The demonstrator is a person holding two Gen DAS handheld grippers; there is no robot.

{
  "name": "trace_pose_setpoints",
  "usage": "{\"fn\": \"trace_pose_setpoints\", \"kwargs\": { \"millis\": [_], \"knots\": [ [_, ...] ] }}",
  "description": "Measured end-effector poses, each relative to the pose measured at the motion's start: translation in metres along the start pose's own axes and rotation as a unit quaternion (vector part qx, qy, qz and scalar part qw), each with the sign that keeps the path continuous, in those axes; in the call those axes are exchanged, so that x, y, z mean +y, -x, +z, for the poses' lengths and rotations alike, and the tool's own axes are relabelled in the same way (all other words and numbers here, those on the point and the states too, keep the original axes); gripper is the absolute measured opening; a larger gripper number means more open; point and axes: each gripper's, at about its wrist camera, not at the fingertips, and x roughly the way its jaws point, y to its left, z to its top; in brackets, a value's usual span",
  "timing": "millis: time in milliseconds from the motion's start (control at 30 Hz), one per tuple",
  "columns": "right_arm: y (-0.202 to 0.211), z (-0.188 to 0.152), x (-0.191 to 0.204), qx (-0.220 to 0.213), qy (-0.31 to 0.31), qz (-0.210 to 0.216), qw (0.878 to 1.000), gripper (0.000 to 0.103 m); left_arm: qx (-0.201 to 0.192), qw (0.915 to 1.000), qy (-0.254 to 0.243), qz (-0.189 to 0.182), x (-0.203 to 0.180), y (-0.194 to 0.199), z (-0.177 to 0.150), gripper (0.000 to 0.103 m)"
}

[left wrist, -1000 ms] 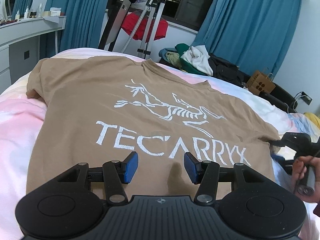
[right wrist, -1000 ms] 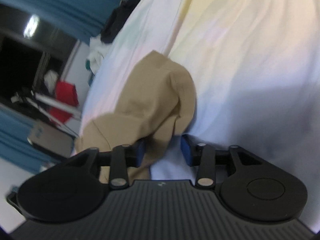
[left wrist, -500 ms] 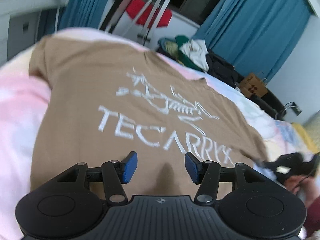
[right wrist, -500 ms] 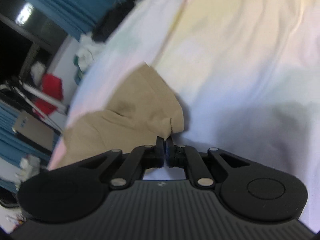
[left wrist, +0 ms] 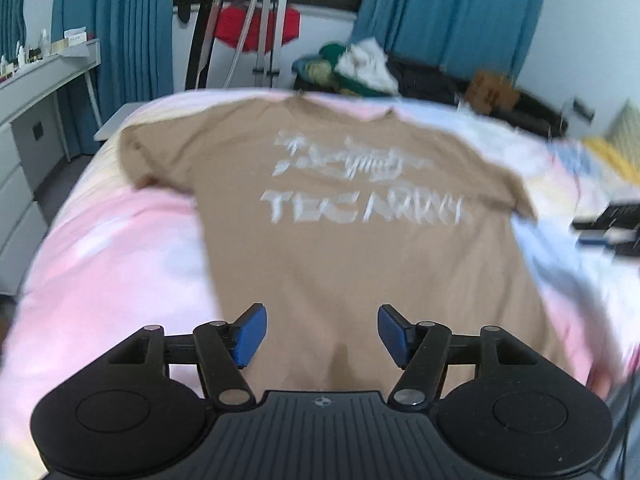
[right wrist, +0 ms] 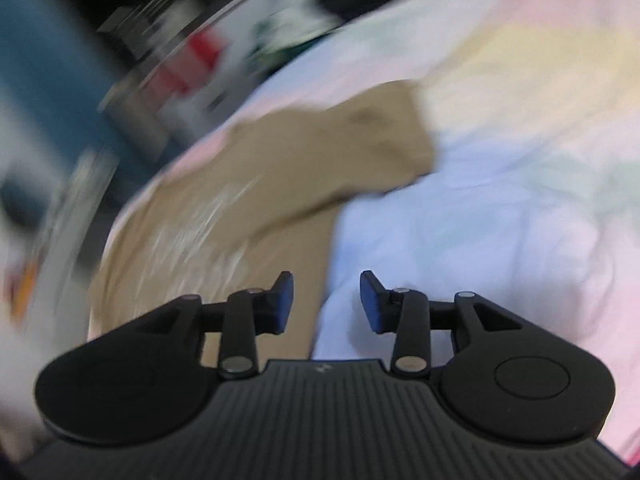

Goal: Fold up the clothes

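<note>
Tan t-shirt (left wrist: 340,240) lies spread flat on the bed (left wrist: 112,264), print side up, white logo and lettering readable but smeared by motion blur; collar end points at the far edge of the bed, hem end nearest the left camera. Left hand-held gripper (left wrist: 319,334) hangs over the hem area, jaws wide apart, blue pads (left wrist: 251,332) clear of the fabric, nothing held. Right hand-held gripper (right wrist: 326,302) is also spread open and empty, sitting over the shirt's right side edge: left pad over tan fabric, right pad over the pastel bedcover (right wrist: 500,200). In the right view the shirt's sleeve (right wrist: 384,136) sticks out onto the bedcover ahead of the jaws, slightly rumpled. Right view is heavily blurred, so can't tell whether the pads touch the cloth. The right tool shows as a dark smear at the right edge of the left view (left wrist: 612,228), beside the shirt. Behind the bed: blue curtains (left wrist: 448,12), a heap of clothes (left wrist: 356,64), a white desk (left wrist: 40,76) on the left.
</note>
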Motion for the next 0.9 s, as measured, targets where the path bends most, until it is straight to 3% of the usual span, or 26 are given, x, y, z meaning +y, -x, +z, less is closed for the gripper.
{"fn": "trace_pose_setpoints", "kwargs": {
  "millis": [67,167,333,467,567,667,833,900],
  "knots": [
    [0.010,-0.021,0.027,0.053,0.075,0.010,0.996,0.043,0.028,0.9995,0.008,0.011,0.013,0.005,-0.013,0.071],
    [0.010,-0.047,0.043,0.127,0.103,0.017,0.986,0.043,0.076,0.9948,0.068,0.008,0.037,0.001,-0.017,0.072],
    [0.005,-0.071,0.055,0.183,0.142,0.014,0.973,0.045,0.133,0.9890,0.065,-0.006,0.038,-0.010,-0.020,0.072],
    [0.002,-0.090,0.065,0.227,0.173,0.012,0.958,0.066,0.173,0.9832,0.056,-0.018,0.033,-0.017,-0.026,0.072],
    [0.002,-0.099,0.066,0.243,0.181,0.008,0.953,0.066,0.166,0.9829,0.073,-0.032,0.039,-0.012,-0.029,0.072],
    [0.004,-0.104,0.061,0.246,0.177,-0.001,0.953,0.066,0.136,0.9813,0.125,-0.052,0.057,-0.004,-0.028,0.071],
    [-0.012,-0.118,0.077,0.272,0.226,-0.022,0.935,0.066,0.111,0.9729,0.194,-0.060,0.076,0.000,-0.026,0.071],
    [-0.011,-0.125,0.087,0.268,0.265,-0.026,0.926,0.047,0.116,0.9721,0.196,-0.057,0.074,-0.002,-0.026,0.070]
  ]
}}
